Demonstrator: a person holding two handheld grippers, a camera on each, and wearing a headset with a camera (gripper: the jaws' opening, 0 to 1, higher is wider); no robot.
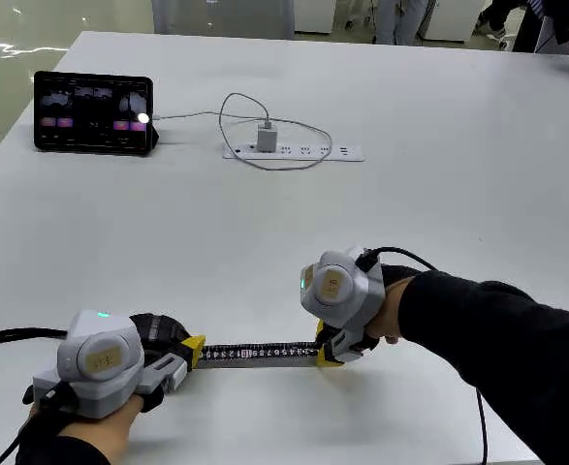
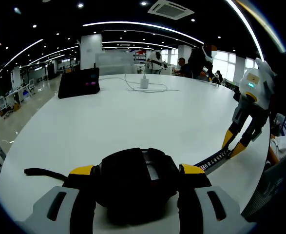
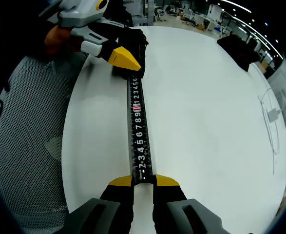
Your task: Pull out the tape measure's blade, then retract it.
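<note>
I am working at a wide white worktop, which is taking up most of the head view. A dark tablet is standing at the upper left, and a white power strip with a looped cable is lying near the top centre, both well apart from my tools.

The tape measure is sitting at the lower left of the head view. My left tool is clamping its black case between the yellow-tipped jaws, one on each side. A black strap is trailing from the case toward the left edge.

The blade is lying partly drawn out, flat on the worktop, running from the case toward the bottom centre. My right tool is pinching its free end, the jaws drawn together on it.

I am judging the pull-out as partly done, with more to draw and the retraction to come. The thin end is giving the right jaws little to grip, so it could slip and the blade could whip back into the case. If I am pulling off the blade's line, the case could twist in the left jaws or the blade could buckle.
</note>
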